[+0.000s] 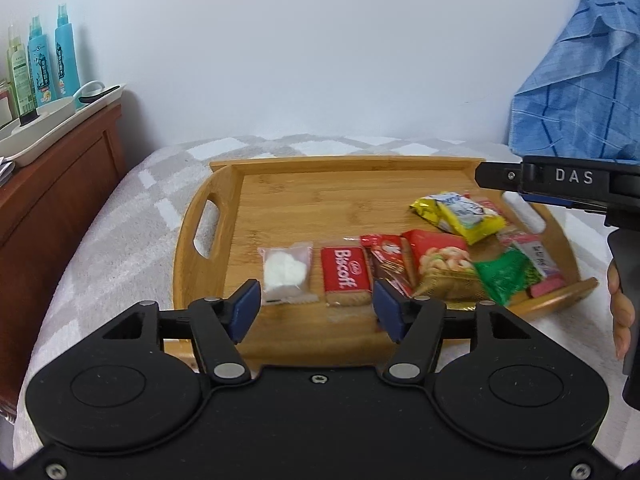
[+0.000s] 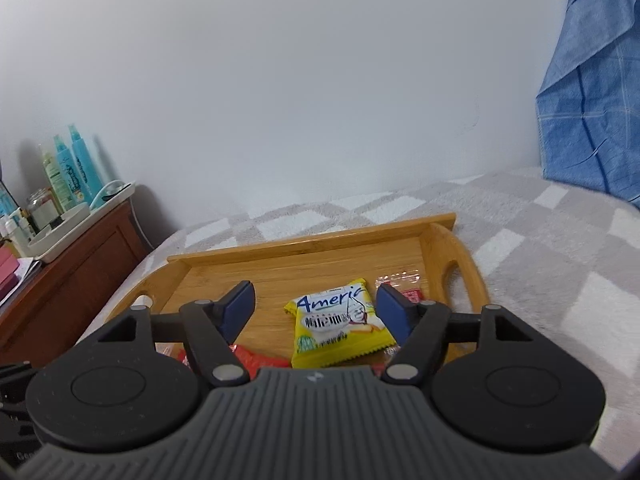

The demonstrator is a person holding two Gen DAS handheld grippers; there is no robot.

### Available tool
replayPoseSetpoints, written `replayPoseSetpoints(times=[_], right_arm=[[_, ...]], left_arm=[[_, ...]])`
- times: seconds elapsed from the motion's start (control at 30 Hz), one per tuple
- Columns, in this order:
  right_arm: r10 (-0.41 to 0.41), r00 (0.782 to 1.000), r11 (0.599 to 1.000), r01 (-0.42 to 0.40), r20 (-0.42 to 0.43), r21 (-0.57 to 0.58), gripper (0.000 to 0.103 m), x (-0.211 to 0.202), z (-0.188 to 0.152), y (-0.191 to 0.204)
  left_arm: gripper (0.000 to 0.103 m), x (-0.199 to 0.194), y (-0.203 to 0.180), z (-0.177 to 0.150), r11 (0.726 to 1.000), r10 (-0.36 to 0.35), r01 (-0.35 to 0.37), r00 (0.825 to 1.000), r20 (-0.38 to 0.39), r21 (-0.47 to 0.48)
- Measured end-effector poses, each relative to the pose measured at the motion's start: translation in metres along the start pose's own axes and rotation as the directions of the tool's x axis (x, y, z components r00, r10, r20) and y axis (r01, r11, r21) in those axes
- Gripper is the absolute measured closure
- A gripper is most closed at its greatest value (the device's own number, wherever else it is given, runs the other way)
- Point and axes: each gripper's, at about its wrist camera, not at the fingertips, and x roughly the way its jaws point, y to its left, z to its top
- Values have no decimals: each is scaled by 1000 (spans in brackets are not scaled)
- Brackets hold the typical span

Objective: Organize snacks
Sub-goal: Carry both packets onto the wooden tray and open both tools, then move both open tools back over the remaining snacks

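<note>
A bamboo tray (image 1: 280,188) (image 2: 304,264) lies on a checked blanket and holds several snack packets. Along its near side lie a clear packet with white sweets (image 1: 285,276), a red Biscoff biscuit (image 1: 346,276), a red wafer packet (image 1: 386,260), a red cashew bag (image 1: 440,260) and a green packet (image 1: 506,280). A yellow packet (image 1: 464,212) (image 2: 340,324) lies farther right. My left gripper (image 1: 316,312) hovers open above the Biscoff with nothing between its pads. My right gripper (image 2: 316,312) stands open above the yellow packet, clear of it; its body (image 1: 560,184) shows at the right of the left wrist view.
A wooden cabinet (image 1: 60,184) stands left of the bed, bearing a white tray (image 1: 60,128) with spray bottles (image 1: 66,60). Blue checked cloth (image 1: 580,80) hangs at the right. A hand (image 1: 622,312) grips the right tool. A white wall rises behind the tray.
</note>
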Motion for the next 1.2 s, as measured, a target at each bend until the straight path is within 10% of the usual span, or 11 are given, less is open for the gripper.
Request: replayPoseSetpoints(times=[1.2], right_arm=[[-19, 1000, 997, 20, 17, -76, 10, -91, -89, 32]], left_arm=[[14, -125, -8, -102, 997, -24, 29, 998, 62, -74]])
